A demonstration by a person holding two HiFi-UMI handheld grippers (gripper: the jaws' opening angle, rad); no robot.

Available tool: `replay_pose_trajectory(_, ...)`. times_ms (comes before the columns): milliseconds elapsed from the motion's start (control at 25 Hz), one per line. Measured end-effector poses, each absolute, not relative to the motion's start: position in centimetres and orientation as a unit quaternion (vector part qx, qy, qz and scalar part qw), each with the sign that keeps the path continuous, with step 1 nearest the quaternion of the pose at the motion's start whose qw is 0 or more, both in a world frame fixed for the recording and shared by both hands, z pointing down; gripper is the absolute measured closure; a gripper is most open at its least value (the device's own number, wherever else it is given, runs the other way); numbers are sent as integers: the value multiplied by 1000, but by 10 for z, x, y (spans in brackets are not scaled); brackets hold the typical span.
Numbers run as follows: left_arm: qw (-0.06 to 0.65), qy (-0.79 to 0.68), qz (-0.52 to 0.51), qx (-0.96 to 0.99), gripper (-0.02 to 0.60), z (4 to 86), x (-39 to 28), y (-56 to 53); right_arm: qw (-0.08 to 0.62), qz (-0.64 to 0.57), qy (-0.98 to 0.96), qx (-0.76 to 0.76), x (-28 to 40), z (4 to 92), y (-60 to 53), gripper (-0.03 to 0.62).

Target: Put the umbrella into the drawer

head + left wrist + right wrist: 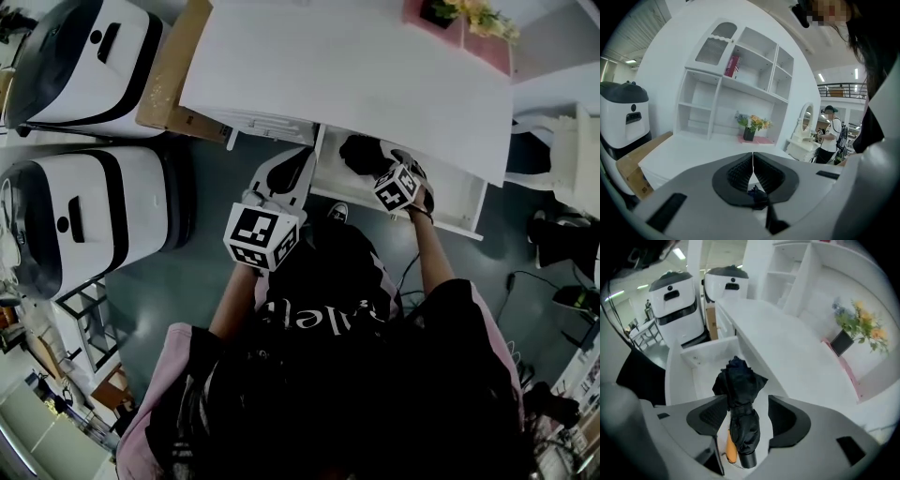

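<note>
A folded black umbrella (739, 401) with an orange handle end (731, 447) lies in the open white drawer (693, 357) under the desk top. My right gripper (743, 411) hangs over it, open, one jaw on each side of the umbrella. In the head view the umbrella (361, 155) shows dark inside the drawer (455, 202), with the right gripper (380, 167) just above it. My left gripper (298, 161) is held left of the drawer, off the desk front. Its pads (740, 171) are pressed together, shut on nothing.
The white desk top (356, 66) overhangs the drawer. A vase of flowers (450, 14) stands at the far right of the desk, and a white shelf unit (736, 89) rises behind it. Two white-and-black machines (84, 56) (84, 220) and a cardboard box (169, 75) stand left. White furniture (572, 150) stands right.
</note>
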State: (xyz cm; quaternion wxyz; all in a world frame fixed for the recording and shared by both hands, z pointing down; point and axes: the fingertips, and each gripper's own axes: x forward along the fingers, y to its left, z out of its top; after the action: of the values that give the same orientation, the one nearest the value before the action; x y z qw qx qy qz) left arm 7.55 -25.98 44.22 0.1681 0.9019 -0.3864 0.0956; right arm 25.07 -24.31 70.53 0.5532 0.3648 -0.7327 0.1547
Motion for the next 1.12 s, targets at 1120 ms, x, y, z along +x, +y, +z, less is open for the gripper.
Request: replay_pose_trajectory(1120, 135, -268, 66, 952, 565, 405, -7, -191, 22, 245, -772, 586, 96, 441, -169, 316)
